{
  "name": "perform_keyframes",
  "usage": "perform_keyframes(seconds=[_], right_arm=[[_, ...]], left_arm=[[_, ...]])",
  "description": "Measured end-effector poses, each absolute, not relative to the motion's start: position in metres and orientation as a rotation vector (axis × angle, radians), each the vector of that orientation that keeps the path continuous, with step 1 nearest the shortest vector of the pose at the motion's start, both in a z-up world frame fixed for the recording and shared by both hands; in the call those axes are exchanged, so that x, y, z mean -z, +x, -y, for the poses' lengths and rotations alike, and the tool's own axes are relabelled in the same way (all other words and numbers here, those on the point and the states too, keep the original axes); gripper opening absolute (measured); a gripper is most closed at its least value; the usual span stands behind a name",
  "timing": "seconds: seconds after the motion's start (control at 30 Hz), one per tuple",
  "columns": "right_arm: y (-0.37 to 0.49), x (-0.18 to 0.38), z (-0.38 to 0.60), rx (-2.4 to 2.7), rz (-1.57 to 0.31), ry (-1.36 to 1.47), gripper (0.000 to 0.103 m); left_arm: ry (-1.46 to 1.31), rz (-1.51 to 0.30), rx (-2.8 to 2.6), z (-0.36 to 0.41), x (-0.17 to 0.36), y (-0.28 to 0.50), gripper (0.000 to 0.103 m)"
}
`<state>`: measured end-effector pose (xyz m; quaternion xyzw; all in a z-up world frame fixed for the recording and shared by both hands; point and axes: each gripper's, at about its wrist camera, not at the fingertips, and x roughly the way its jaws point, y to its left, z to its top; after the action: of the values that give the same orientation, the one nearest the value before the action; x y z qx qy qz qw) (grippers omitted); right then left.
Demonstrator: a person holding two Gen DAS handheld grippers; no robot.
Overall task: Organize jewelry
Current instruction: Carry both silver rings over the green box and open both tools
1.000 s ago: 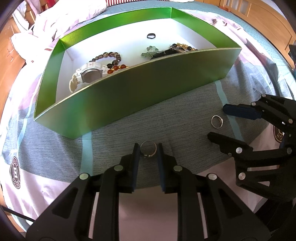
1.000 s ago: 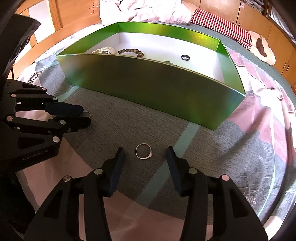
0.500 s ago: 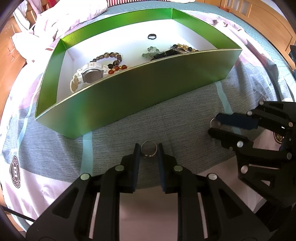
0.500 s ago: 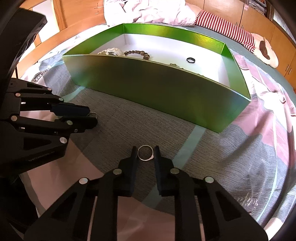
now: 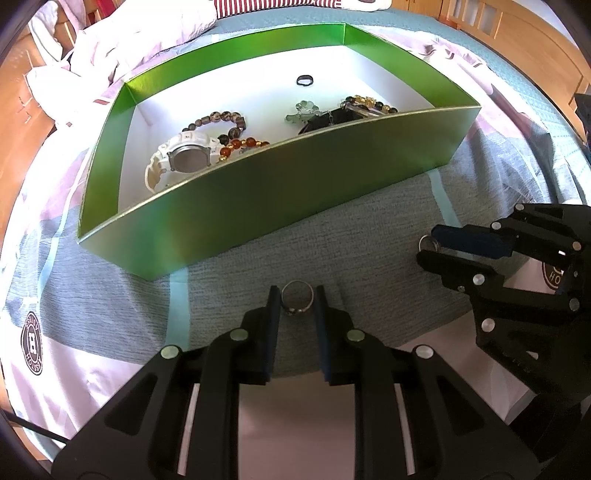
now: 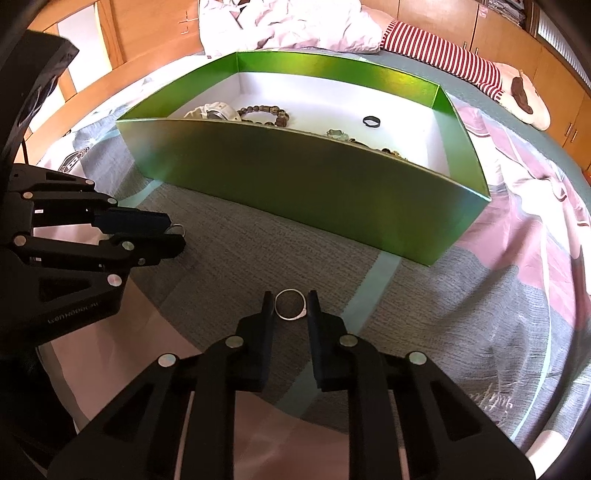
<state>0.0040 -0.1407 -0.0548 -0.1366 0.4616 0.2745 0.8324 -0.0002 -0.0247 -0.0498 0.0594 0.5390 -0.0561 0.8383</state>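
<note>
A bed [image 5: 258, 258] covered with a quilt in grey-green, pink and white patches, crossed by pale blue stripes, with round dark logo badges [image 5: 32, 338] on the white patches. A large open box [image 5: 295, 192] with shiny green walls and a white floor sits directly on the quilt. Behind the box lie a rumpled white duvet [image 6: 288, 26] and a red-and-white striped cushion [image 6: 439, 55]. Whether the two rings near the front touch the quilt cannot be told.
</note>
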Motion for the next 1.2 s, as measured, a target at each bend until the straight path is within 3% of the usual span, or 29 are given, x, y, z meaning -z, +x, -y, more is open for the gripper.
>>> perform_keyframes(seconds=[0.57,1.2], right_arm=[[0.001,0.031,0.146,-0.585,-0.923,-0.244,0.018],[0.001,0.041,0.136,-0.586,-0.947,-0.271,0.018]], left_arm=[[0.111,-1.080,0.105,0.020,0.024,-0.004,0.019],[0.147,-1.110,0.119,0.028,0.036,0.002,0.019]])
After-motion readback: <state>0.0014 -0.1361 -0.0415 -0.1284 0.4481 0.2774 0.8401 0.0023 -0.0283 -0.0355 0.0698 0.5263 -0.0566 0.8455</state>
